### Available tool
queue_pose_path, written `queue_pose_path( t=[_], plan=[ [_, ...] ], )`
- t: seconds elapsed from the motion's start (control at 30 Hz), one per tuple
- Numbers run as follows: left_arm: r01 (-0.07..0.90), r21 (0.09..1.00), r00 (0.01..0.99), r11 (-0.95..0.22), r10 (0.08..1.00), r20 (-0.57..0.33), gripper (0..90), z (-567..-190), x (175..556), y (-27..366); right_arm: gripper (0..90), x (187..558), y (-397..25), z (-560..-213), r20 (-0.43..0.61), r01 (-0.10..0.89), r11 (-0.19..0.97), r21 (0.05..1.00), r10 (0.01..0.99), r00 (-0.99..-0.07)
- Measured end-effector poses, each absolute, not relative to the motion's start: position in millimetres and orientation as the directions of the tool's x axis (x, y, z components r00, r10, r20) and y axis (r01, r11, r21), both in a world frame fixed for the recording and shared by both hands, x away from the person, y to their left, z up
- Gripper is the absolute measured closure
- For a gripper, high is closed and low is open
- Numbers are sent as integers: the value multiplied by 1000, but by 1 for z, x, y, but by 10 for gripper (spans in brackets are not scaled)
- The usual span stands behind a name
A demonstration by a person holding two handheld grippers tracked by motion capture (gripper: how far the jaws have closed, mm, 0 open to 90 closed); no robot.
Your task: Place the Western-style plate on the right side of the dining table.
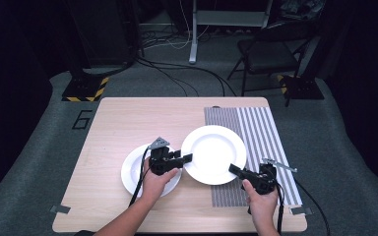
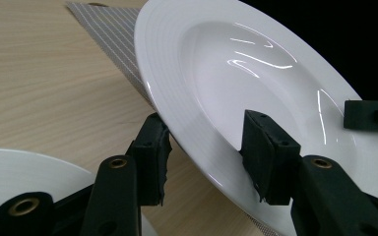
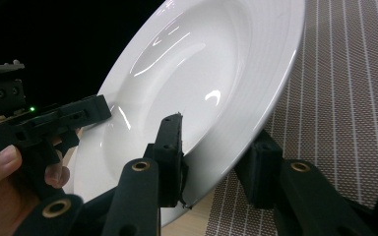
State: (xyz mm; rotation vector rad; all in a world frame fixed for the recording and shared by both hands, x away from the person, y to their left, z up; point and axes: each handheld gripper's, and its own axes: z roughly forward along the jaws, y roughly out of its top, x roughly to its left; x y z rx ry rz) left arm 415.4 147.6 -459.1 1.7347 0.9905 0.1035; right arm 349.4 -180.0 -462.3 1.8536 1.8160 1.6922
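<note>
A white deep plate (image 1: 214, 152) is held between both grippers, over the seam of wooden table and striped placemat (image 1: 261, 128). My left gripper (image 1: 186, 159) is shut on its left rim, one jaw above and one below. In the left gripper view the plate (image 2: 256, 73) tilts up off the mat, its rim clamped in my left gripper (image 2: 209, 157). My right gripper (image 1: 235, 170) is shut on the near-right rim. The right gripper view has the plate (image 3: 202, 64) pinched in my right gripper (image 3: 216, 164). A second white plate (image 1: 133, 172) lies flat under my left hand.
The wooden table (image 1: 128, 123) is bare at its back and left. The grey striped placemat (image 3: 349, 98) covers the table's right side up to its edge. Beyond the table, on the dark floor, stand a chair (image 1: 268, 54) and cables.
</note>
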Motion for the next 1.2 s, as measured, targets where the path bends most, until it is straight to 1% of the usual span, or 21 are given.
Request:
queue_pose_path(
  t=[0.23,0.47,1.2],
  plan=[
    [562,824,663,-77,638,-392,541,-460,419,137,650,344,-190,-461,616,661,-322,678,739,-273],
    [561,823,671,-89,630,-390,544,-461,422,130,650,343,-196,-463,624,663,-333,670,737,-261],
    [553,828,684,-93,618,-388,549,-462,428,115,650,340,-207,-463,615,651,-340,678,748,-250]
  ],
)
